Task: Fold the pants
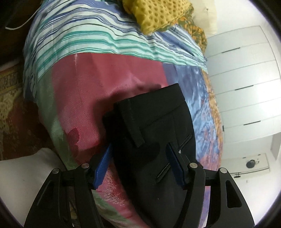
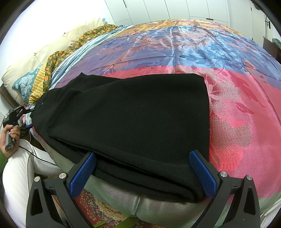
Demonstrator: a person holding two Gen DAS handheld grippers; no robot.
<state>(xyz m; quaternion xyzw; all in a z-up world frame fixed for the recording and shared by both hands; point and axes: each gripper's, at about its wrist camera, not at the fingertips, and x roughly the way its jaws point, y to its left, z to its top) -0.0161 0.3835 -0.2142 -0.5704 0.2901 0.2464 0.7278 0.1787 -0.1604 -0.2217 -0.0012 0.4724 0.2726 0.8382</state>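
Black pants (image 2: 133,121) lie folded in layers on the bed, near its front edge. In the left wrist view the waistband end of the pants (image 1: 154,126) with a belt loop and pocket slits lies between my fingers. My left gripper (image 1: 140,157) is open, its blue pads either side of the waistband. My right gripper (image 2: 142,168) is open, its blue fingers (image 2: 202,173) straddling the folded edge at the leg end. The left gripper also shows in the right wrist view (image 2: 26,119) at the far left end of the pants, held by a hand.
The bed carries a pink, blue and orange floral cover (image 2: 228,98). A striped sheet (image 1: 87,40), a yellow knit cloth (image 1: 158,15) and pillows (image 2: 43,56) lie at the head end. White wardrobe doors (image 1: 245,79) stand beyond. A patterned rug (image 2: 98,207) lies below the bed edge.
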